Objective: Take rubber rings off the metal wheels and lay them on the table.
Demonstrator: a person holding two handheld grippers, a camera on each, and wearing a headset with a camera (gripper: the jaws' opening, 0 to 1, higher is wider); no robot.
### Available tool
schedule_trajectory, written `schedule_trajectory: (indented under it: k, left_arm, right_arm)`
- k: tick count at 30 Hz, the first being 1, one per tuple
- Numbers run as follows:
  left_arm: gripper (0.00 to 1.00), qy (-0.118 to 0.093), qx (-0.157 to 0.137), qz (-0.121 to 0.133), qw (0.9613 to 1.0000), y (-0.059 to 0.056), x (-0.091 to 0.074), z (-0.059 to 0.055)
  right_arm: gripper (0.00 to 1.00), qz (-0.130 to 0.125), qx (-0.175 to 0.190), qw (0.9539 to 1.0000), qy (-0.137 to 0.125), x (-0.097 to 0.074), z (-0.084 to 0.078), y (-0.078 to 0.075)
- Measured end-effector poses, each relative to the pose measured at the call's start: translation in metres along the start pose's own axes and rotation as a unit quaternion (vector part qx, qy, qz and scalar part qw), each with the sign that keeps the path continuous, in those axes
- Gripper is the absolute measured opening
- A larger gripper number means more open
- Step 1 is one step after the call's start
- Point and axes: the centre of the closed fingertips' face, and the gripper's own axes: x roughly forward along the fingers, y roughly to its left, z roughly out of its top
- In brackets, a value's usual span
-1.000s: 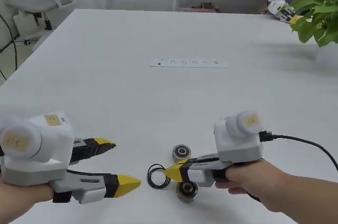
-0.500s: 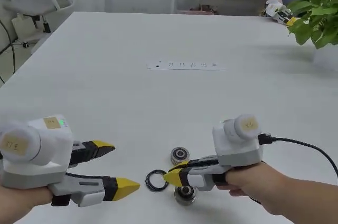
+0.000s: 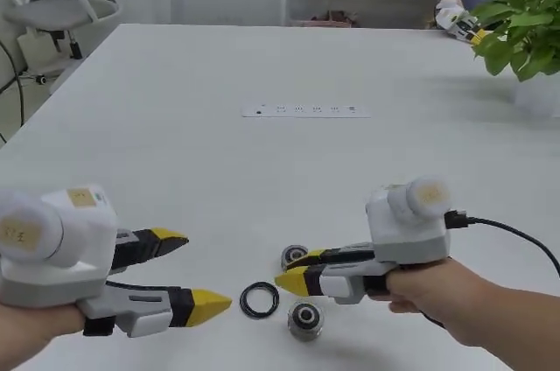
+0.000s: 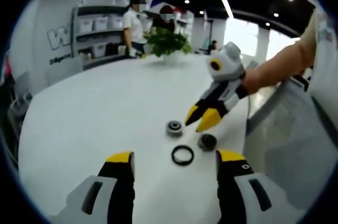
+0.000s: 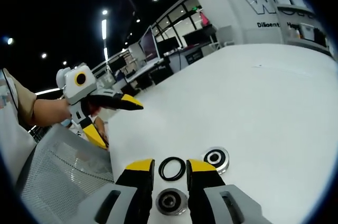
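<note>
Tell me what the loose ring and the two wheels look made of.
Loose ring: thin, matte black, no glint; looks like rubber.
Near wheel: grey body with bright glints and a dark centre; likely bare metal.
Far wheel: silvery hub, darker outer band, possibly a rubber ring on it; too small to be sure.

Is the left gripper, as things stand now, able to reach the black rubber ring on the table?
Probably yes. The left gripper is open, and the rubber ring lies flat on bare table just ahead of it; the right gripper hovers beside the ring, not between.
</note>
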Motion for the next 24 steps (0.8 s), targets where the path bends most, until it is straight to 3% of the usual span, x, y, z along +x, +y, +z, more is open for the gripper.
schedule_trajectory:
  k: [6,14,24]
  left_arm:
    - [0.64,-0.006,-0.001,-0.003,1.0,-0.003,-0.003,0.005]
    - [0.66,-0.022,0.001,0.003,0.9998,-0.002,-0.008,0.017]
    - [0.69,-0.033,-0.002,0.007,0.9994,-0.006,-0.017,0.024]
  right_arm:
    - [0.26,-0.012,0.003,0.9994,-0.031,-0.018,0.014,-0.005]
    - [0.37,-0.035,-0.019,0.9983,-0.043,-0.043,0.019,-0.011]
    - [0.54,-0.054,-0.076,0.9953,-0.027,-0.073,0.0,-0.002]
